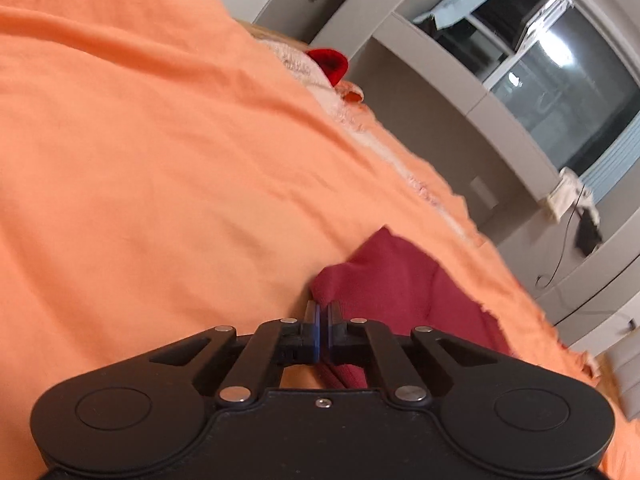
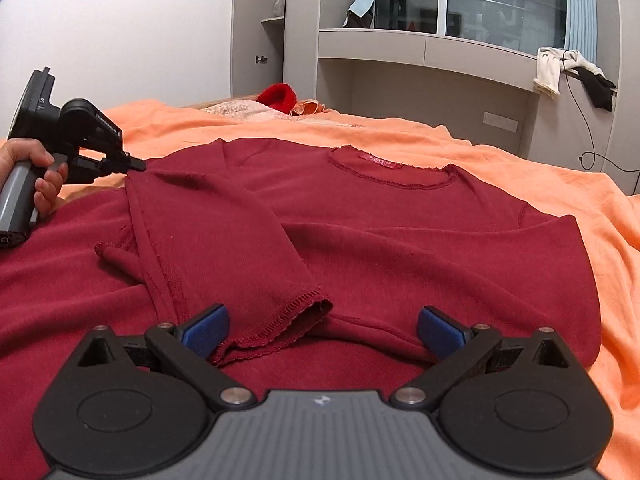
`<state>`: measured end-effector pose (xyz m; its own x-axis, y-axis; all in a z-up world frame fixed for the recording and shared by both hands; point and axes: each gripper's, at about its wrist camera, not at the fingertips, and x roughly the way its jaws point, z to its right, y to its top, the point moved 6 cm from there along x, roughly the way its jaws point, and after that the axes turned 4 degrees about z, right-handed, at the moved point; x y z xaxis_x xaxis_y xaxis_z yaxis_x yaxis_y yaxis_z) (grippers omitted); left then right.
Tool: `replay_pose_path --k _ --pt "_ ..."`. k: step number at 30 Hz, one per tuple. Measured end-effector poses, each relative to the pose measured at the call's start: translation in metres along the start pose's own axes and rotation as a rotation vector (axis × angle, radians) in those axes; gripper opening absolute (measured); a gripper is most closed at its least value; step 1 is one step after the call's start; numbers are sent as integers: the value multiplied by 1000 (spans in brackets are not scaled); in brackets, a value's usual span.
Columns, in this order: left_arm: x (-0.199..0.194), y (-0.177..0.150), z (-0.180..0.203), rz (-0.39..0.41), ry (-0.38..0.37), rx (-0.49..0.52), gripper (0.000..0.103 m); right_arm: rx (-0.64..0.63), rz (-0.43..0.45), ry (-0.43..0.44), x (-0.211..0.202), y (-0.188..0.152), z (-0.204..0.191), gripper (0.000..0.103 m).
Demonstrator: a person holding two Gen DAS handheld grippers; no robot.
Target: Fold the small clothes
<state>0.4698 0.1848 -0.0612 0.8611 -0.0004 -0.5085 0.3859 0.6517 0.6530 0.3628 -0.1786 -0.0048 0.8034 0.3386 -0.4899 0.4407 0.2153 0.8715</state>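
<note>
- Right wrist view alone shows the whole maroon long-sleeve top point(image 2: 360, 220) flat on the orange bedspread point(image 2: 520, 168).
- Left tool point(image 1: 322, 312) pinching its shoulder edge.
- Right tool point(image 2: 323, 330) spread, sleeve cuff point(image 2: 280, 328) between the fingers.

Both grippers are black with silver pivot screws and blue pads; the right gripper point(image 2: 323, 330) has a ribbed grey plate, the left gripper point(image 1: 322, 312) a grey handle.
</note>
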Motion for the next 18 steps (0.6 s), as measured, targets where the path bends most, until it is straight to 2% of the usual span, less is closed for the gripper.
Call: replay_pose_path --k 4,7,9,12,18 --pt "-2 3 -3 0 9 -12 6 1 4 4 -2 -1 2 103" --pt "-9 6 1 1 21 21 30 12 21 18 -6 2 6 103" --pt "-16 7 3 -2 7 39 54 32 44 31 -14 4 10 103" --pt "-29 10 10 17 13 97 70 71 79 35 -29 6 17 103" --pt "-66 8 26 69 20 246 92 71 139 62 -62 4 19 103"
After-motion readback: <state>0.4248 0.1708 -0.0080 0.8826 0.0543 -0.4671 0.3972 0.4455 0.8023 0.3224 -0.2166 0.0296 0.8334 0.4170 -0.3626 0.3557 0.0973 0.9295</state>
